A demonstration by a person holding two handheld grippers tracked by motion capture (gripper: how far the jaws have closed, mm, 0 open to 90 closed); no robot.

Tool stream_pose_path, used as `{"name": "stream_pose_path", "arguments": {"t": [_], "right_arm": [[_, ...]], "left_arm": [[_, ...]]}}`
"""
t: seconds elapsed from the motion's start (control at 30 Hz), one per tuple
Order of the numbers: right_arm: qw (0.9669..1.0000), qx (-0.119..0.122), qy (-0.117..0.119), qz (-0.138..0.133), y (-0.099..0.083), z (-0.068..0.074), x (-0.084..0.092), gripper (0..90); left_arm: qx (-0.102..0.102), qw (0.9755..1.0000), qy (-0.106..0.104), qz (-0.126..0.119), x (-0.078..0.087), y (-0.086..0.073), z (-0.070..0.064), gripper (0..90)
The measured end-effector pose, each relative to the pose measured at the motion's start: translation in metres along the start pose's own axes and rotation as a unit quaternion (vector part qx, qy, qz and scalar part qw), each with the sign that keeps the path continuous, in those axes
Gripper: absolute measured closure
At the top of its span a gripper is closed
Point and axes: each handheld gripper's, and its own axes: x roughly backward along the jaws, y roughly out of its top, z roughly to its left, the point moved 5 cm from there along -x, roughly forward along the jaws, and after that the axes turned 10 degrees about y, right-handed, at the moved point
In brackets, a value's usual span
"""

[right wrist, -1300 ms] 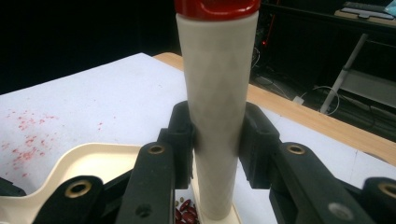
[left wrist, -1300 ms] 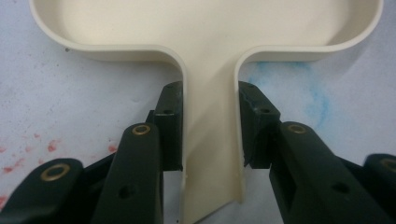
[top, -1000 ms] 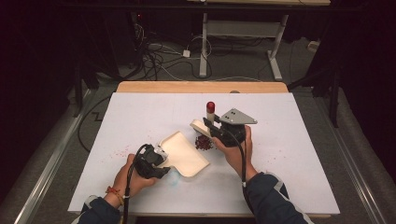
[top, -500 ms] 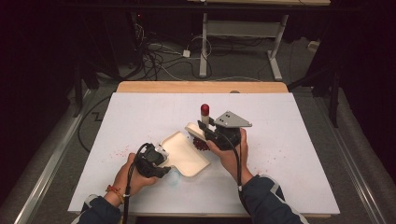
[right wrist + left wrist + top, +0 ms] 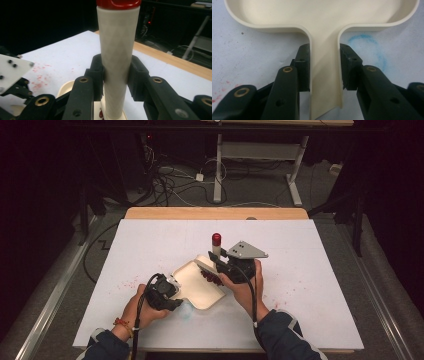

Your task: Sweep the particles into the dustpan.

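A cream dustpan (image 5: 197, 285) lies flat on the white table cover (image 5: 150, 245). My left gripper (image 5: 172, 295) is shut on its narrow handle (image 5: 325, 75), one black pad on each side, with the pan (image 5: 319, 12) spreading out ahead. My right gripper (image 5: 220, 267) is shut on the cream handle of a brush (image 5: 216, 247) with a red cap (image 5: 117, 2), which stands nearly upright. The brush head (image 5: 205, 266) rests at the pan's far right rim, over a small heap of dark red bits (image 5: 210, 279). In the right gripper view the pads squeeze the brush handle (image 5: 116, 50).
Red specks stain the cover left of the pan (image 5: 127, 282) and right of my right hand (image 5: 295, 287). A faint blue ring (image 5: 364, 45) is drawn beside the pan's handle. A wooden strip (image 5: 215, 213) edges the table's far side; cables lie on the floor (image 5: 175, 185) beyond.
My right gripper has shifted the brush a little to the left, toward the dustpan. The left gripper and the pan have stayed put.
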Motion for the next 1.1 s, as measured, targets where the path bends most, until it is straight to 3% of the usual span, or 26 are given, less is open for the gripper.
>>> {"name": "stream_pose_path", "arguments": {"t": [0.5,0.77,0.87,1.1], "right_arm": [[0.9997,0.01,0.023,-0.004,0.004,0.029,-0.004,69.9],[0.9997,0.007,0.015,-0.017,0.01,0.019,0.005,70.0],[0.9992,0.004,0.014,-0.038,0.019,0.012,0.02,70.0],[0.9989,0.01,0.009,-0.046,0.021,0.003,0.047,70.0]], "left_arm": [[-0.002,1.0,0.004,-0.001,0.001,0.0,-0.001,63.9],[-0.011,0.9999,0.002,0.001,0.002,-0.003,0.001,64.0],[-0.013,0.9999,0.003,-0.001,0.003,-0.006,0.001,64.0],[-0.021,0.9998,0.005,0.005,0.007,-0.012,0.0,64.1]]}}
